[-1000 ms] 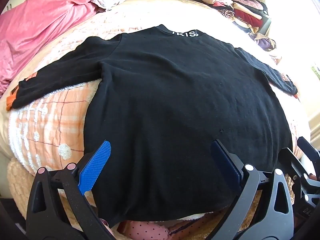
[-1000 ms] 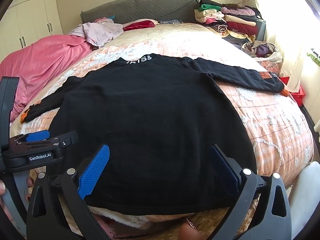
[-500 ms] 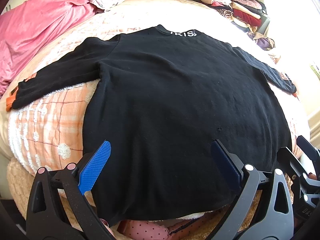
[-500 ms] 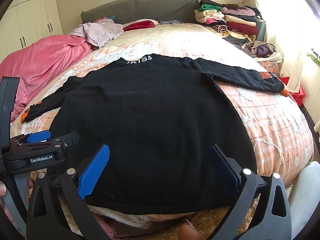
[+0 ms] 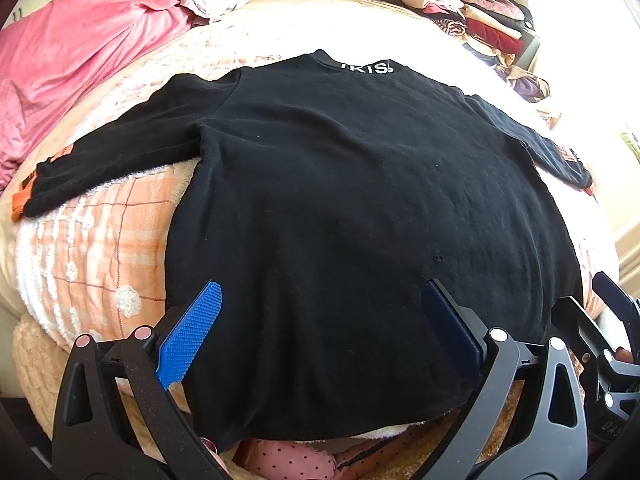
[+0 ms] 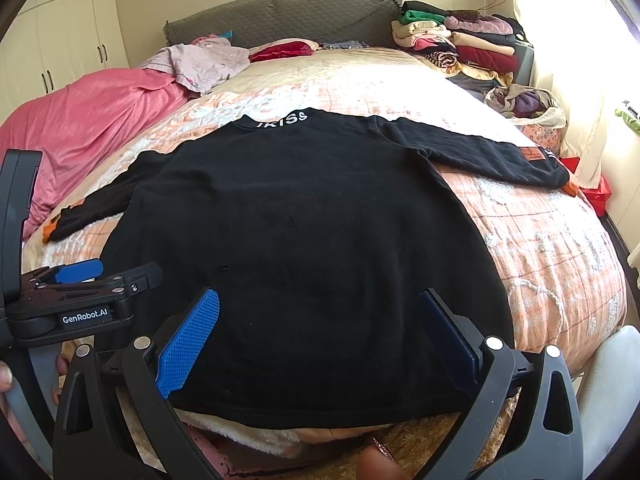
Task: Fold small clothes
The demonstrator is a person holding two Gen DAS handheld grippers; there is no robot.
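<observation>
Both grippers are spread wide and gripping nothing. The left gripper [image 5: 320, 328] hangs over the bottom hem of the black long-sleeve shirt [image 5: 352, 208], blue pads [image 5: 190, 334] apart with just fabric showing between them; can't tell if they touch it. The right gripper [image 6: 320, 330] sits the same way, released. The shirt lies flat on the peach checked bedspread [image 6: 540, 240], sleeves out to both sides, white lettering at the collar. Pink blanket [image 6: 92, 120] off to the left.
</observation>
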